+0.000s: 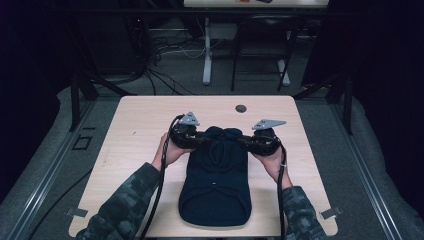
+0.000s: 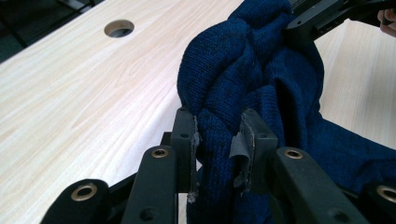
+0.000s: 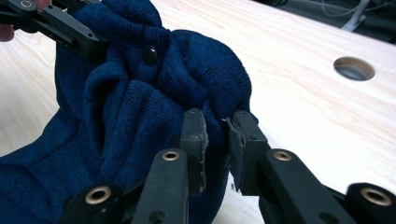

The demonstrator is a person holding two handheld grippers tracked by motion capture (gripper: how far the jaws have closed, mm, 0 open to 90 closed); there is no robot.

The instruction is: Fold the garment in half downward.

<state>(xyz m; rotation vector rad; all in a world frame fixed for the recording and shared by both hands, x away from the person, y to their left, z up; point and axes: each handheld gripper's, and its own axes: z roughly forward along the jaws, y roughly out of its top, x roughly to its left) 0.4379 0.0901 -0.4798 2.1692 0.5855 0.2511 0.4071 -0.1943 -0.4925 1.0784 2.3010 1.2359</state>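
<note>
A dark blue knitted garment (image 1: 215, 185) lies on the light wooden table (image 1: 135, 135), its far end bunched up and lifted between the two grippers. My left gripper (image 1: 200, 139) is shut on a fold of the blue knit (image 2: 217, 135) at the garment's left side. My right gripper (image 1: 244, 141) is shut on another fold (image 3: 215, 126) at the right side, near a small dark button (image 3: 149, 53). In the left gripper view the right gripper's black jaws (image 2: 322, 18) bite the cloth farther off. The left gripper's jaws (image 3: 60, 25) show likewise in the right gripper view.
A round cable hole (image 1: 241, 108) sits in the table near its far edge. Bare tabletop lies left and right of the garment. Beyond the table stand a chair and a desk leg (image 1: 207, 50) on a cable-strewn floor.
</note>
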